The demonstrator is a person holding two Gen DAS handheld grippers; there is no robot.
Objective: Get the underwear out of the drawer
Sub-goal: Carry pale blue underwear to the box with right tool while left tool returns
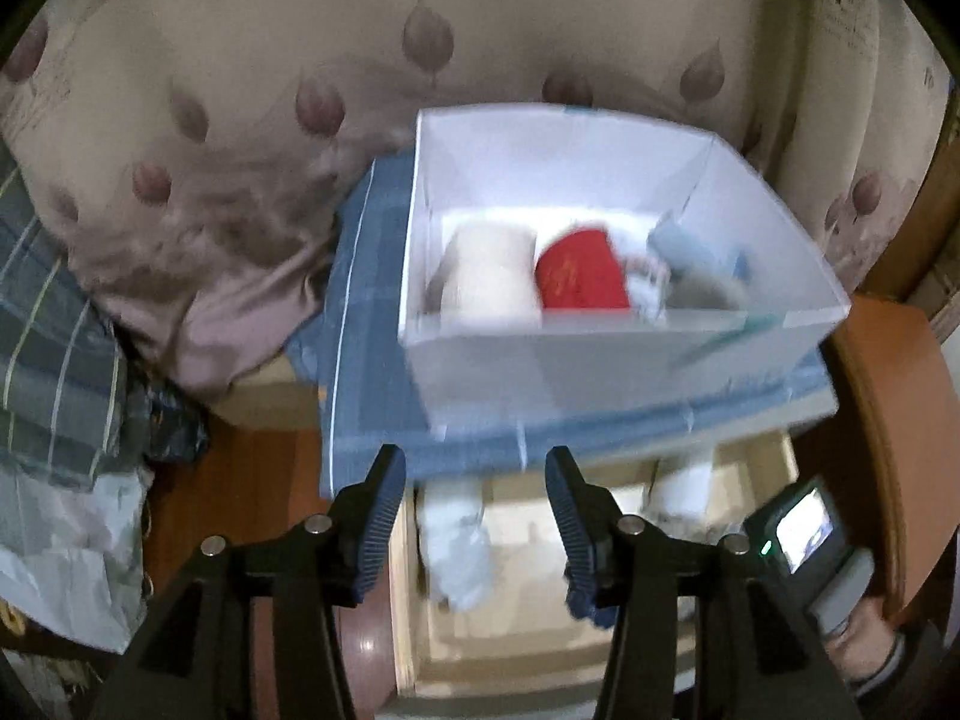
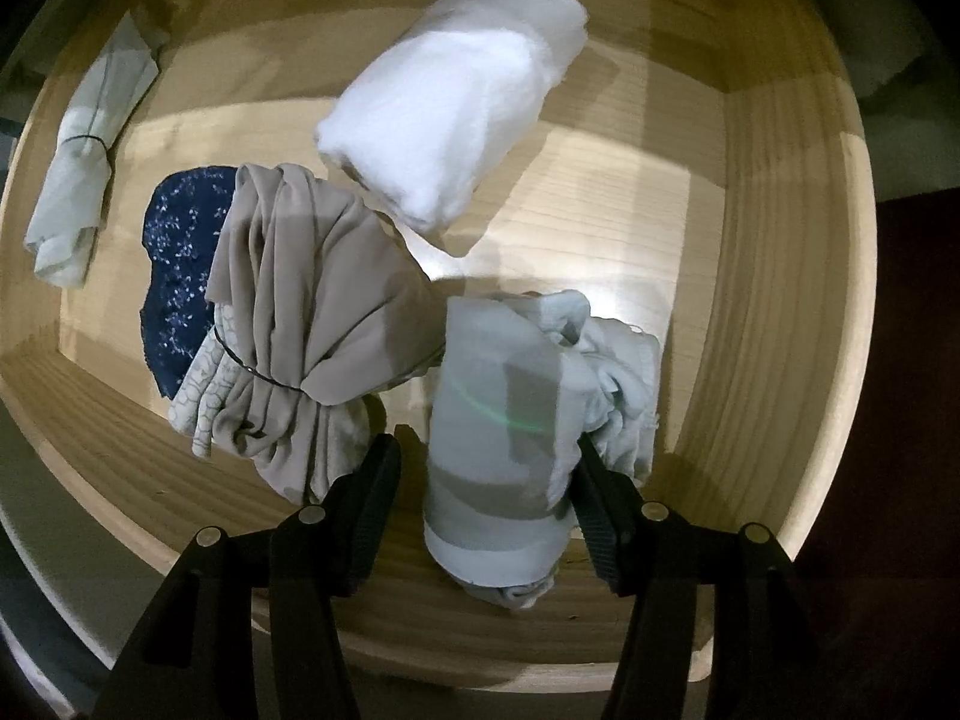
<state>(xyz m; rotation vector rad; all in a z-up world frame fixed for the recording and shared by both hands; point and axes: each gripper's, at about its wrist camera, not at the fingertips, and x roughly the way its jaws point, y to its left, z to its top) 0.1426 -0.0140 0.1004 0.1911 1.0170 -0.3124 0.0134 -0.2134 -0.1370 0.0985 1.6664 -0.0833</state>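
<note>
In the drawer (image 2: 750, 276), right gripper (image 2: 486, 468) part-open (straddling grey roll (image 2: 498, 420))

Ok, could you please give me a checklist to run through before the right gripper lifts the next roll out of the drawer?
1. Pale grey roll between the right gripper fingers: ok.
2. Both pads pressing on it: not ok, a gap shows at one finger.
3. Beige bundle apart from the fingers: cannot tell.
4. Left gripper open and empty: ok.
5. White box open-topped: ok.
</note>
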